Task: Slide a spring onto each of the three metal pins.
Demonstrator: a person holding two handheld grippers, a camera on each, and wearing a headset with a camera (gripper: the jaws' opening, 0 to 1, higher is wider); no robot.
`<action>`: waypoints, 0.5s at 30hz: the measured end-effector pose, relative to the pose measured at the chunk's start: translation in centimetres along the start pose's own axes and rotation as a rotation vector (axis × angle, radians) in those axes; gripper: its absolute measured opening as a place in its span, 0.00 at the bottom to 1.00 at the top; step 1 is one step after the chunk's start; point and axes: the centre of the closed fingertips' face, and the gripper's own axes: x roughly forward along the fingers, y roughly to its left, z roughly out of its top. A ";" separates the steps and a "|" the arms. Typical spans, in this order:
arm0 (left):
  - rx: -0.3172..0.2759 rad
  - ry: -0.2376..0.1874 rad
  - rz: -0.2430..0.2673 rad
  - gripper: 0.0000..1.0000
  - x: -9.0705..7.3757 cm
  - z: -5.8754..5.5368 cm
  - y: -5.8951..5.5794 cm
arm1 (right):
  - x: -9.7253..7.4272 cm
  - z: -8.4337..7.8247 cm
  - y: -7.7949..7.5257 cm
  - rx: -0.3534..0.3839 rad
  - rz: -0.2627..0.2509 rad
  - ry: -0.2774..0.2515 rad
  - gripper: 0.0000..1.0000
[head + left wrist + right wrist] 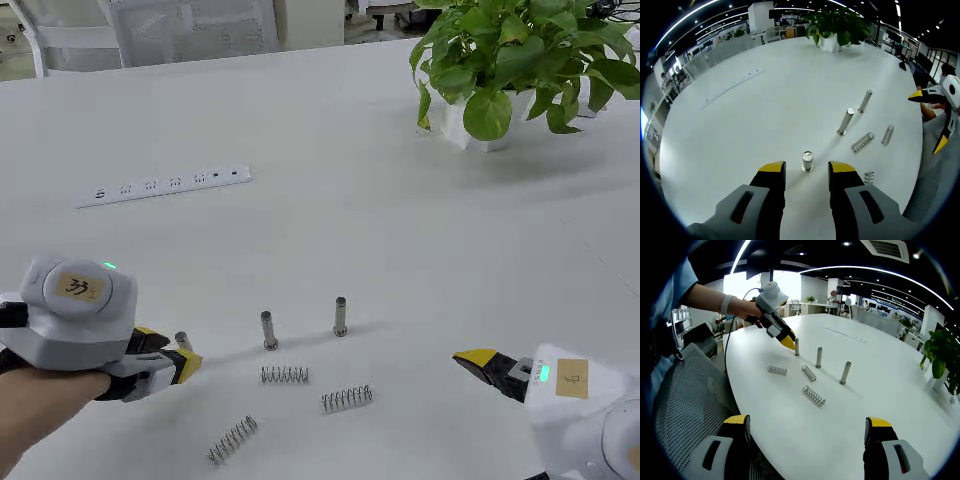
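left hand-held gripper lined up on the nearest pin

the left hand-held gripper (807, 169) is spread, with a jaw on either side of the nearest upright pin (807, 160), apparently not yet touching it. the right hand-held gripper (807, 422) hangs wide open, well apart from the work. three springs (285, 374) lie flat on the surface (400, 230) near two further pins (268, 330). it would be best to close low on the shaft, keeping the pin upright and its top free for a spring.

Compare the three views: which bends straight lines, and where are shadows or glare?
Head view: lines straight, soft shadow under the plant. Left gripper view: fisheye rounds the table. Right gripper view: same bulge, bright glare behind the left gripper.
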 end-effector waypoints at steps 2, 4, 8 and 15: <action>0.000 -0.010 0.009 0.41 -0.1 0.0 0.2 | 0.0 0.0 -0.1 -0.001 -0.001 0.001 0.95; -0.005 -0.018 0.008 0.50 -0.1 0.0 0.2 | 0.0 0.0 -0.1 -0.001 -0.002 0.002 0.95; -0.003 -0.040 -0.002 0.68 -0.3 -0.1 0.0 | 0.0 0.0 -0.3 -0.002 -0.005 0.003 0.95; 0.041 -0.077 -0.045 0.96 -0.5 -0.2 -0.6 | -0.1 0.3 -1.1 -0.011 -0.017 0.004 0.98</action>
